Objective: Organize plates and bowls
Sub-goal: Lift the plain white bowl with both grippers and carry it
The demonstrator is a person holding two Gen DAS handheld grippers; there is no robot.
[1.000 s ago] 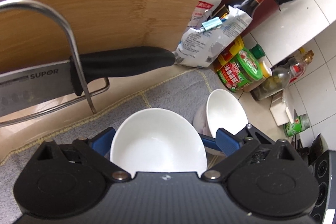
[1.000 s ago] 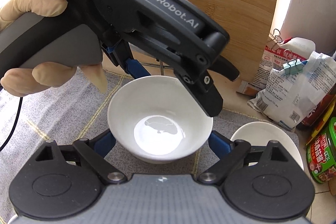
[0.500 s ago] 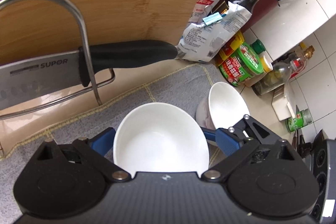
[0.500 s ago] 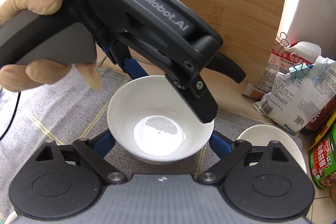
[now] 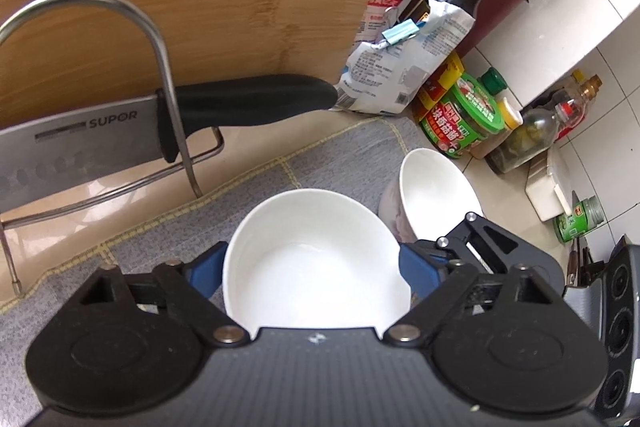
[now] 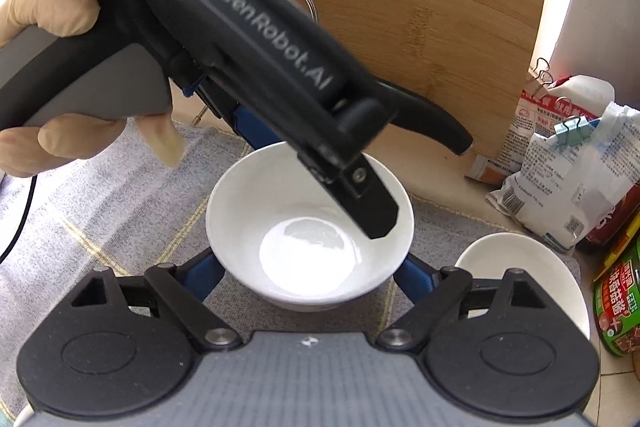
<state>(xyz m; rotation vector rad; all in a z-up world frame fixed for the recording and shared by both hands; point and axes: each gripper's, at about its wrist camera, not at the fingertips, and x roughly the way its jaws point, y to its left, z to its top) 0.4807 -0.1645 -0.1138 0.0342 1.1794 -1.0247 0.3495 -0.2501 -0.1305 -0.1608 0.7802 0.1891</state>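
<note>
Grey woven mat (image 5: 336, 163) on a crowded kitchen counter.
Left gripper (image 5: 310, 267) and right gripper (image 6: 308, 271) jaws are closing around one white ceramic bowl (image 6: 308, 227), jars near.

Both wrist cams close, pitched down toward 12 o'clock; shared: white bowl (image 5: 316, 259) (image 6: 310, 227), second bowl (image 5: 436, 195) (image 6: 520, 279) at 3 o'clock.

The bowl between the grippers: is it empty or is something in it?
Empty. The bowl sits upright on the grey mat, its glossy white inside bare in both wrist views.
</note>
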